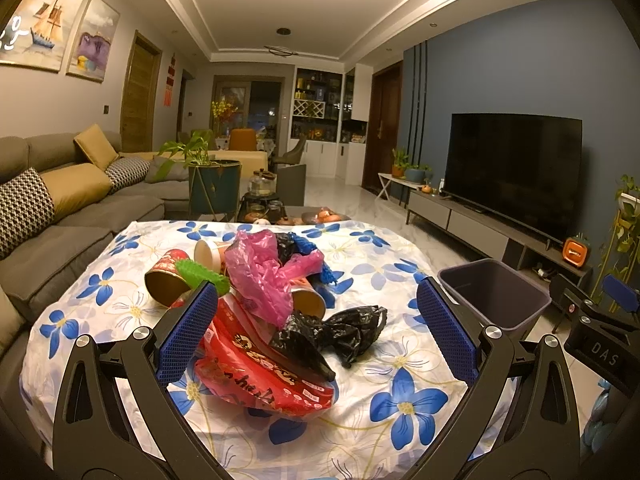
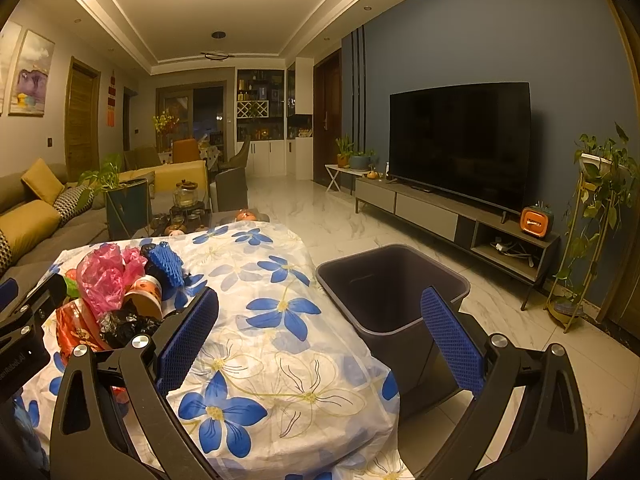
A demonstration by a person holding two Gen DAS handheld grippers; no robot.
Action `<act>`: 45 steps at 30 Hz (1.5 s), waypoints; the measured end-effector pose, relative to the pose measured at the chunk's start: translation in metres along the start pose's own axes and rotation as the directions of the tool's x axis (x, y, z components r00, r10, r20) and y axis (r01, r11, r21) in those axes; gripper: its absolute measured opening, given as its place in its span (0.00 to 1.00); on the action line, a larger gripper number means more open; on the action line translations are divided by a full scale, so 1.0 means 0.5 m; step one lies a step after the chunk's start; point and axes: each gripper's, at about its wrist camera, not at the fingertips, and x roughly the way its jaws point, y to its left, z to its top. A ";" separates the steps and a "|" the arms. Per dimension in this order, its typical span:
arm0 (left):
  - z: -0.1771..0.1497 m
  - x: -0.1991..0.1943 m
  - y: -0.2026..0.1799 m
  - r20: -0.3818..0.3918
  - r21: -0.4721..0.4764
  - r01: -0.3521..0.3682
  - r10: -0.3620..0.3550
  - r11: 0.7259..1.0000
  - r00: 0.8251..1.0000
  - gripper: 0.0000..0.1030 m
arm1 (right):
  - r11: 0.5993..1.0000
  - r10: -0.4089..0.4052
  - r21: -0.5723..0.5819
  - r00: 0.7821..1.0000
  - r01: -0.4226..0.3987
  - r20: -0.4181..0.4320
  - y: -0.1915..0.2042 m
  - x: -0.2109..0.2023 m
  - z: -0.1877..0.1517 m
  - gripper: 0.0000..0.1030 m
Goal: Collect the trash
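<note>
Left gripper (image 1: 316,334) spread wide above crumpled pink, black, red trash heap (image 1: 264,304).

Warm, dim ceiling light — glare overhead, sharp focus, edges bowed by fisheye.

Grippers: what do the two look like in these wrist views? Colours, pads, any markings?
Both match. The left gripper and right gripper each have black triangular cut-out linkage arms with round silver bolts, and fingers faced with blue dimpled pads. In the left view, the right gripper's body reads "DAS" in white. No cables, hands or sleeves show.
</note>
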 end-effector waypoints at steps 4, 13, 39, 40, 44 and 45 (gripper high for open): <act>-0.001 -0.001 0.003 -0.001 0.000 0.002 -0.002 1.000 1.000 0.96 | 1.000 0.001 0.001 1.000 -0.001 0.002 0.000 0.001 0.001 0.95; 0.000 -0.001 0.005 0.000 -0.002 0.003 -0.003 1.000 1.000 0.96 | 1.000 -0.001 0.000 1.000 0.001 0.006 0.001 -0.001 0.001 0.95; -0.001 -0.003 0.007 0.000 -0.006 0.002 -0.002 1.000 1.000 0.96 | 1.000 0.002 0.002 1.000 -0.002 0.014 0.003 -0.003 0.004 0.95; -0.001 -0.003 0.008 0.001 -0.006 0.003 -0.003 1.000 1.000 0.96 | 1.000 0.001 0.002 1.000 -0.001 0.015 0.003 -0.005 0.004 0.95; -0.002 -0.002 0.006 -0.002 -0.007 -0.003 0.003 1.000 1.000 0.96 | 1.000 0.008 0.004 1.000 -0.008 0.020 0.002 -0.007 0.003 0.95; -0.003 -0.001 0.005 -0.004 -0.007 -0.005 0.005 1.000 1.000 0.96 | 1.000 0.011 0.005 1.000 -0.011 0.021 0.002 -0.006 0.001 0.95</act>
